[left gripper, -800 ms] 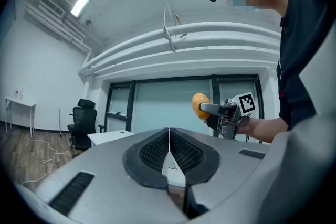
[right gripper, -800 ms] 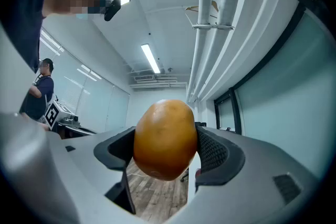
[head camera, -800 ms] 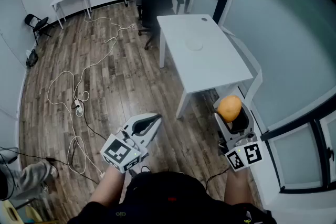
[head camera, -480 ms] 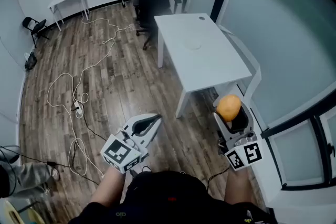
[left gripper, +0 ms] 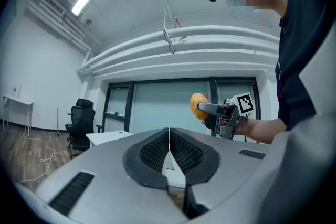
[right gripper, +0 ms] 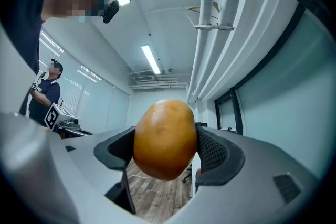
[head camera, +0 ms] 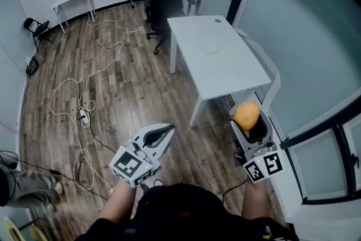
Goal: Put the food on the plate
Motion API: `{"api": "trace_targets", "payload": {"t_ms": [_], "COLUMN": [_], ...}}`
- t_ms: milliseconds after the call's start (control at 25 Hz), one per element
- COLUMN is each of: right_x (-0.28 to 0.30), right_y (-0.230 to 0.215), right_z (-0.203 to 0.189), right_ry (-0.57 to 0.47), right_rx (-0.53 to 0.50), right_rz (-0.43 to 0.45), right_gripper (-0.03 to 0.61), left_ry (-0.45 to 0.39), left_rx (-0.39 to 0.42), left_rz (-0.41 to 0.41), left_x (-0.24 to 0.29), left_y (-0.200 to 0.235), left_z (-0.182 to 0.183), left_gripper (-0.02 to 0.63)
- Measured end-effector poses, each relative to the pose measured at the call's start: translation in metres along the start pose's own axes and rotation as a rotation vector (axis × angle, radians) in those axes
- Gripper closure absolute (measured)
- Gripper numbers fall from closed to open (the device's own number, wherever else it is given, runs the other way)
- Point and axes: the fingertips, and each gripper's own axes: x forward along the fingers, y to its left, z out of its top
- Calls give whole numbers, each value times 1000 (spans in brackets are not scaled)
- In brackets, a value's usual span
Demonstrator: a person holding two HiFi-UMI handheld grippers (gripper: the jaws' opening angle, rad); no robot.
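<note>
Holds the food (right gripper: 165,139), a round orange-yellow piece, clamped between both pads of the right gripper (head camera: 247,119), at the lower right of the head view. Spreads those jaws wide on account of the food's bulk; presses on its two flanks and leaves top and bottom proud of the pads. Suspends it in mid-air, clear of any surface, apparently for transport and not for release.

Shows the left gripper (head camera: 167,130) at the lower centre of the head view, jaws together, pad against pad, nothing between them. Sets it low and aside, probably to leave the path to the table free.

Locates the white table (head camera: 225,73) at the upper centre-right of the head view, well apart from the food. Reveals a faint round outline (head camera: 210,49) near the table's middle, possibly the plate; too pale against the tabletop to confirm.

Reads as the carry stage: food gripped, not yet over the table. Calls next for an approach to the table and a low release, since a round piece is apt to roll. Requires firm clamping up to that point.
</note>
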Motion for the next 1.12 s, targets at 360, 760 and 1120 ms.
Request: {"api": "trace_targets", "payload": {"t_ms": [360,760,1120], "right_x": [34,80,133], "right_y": [59,105,79], "right_z": [-16,-47,-63], "right_ry": [35,100,98], "right_rx": [-18,-41,2], "right_rz": [10,37,22], "right_gripper": [209,209,209], "left_ry": [-12,5,40], "left_rx": [-57,-90,-73], "left_rz": [24,29,32], "left_x": [-56,-85,-60], "left_y": [44,99,147], "left_z": [-13,-29,-27], "left_gripper": [591,591,591]}}
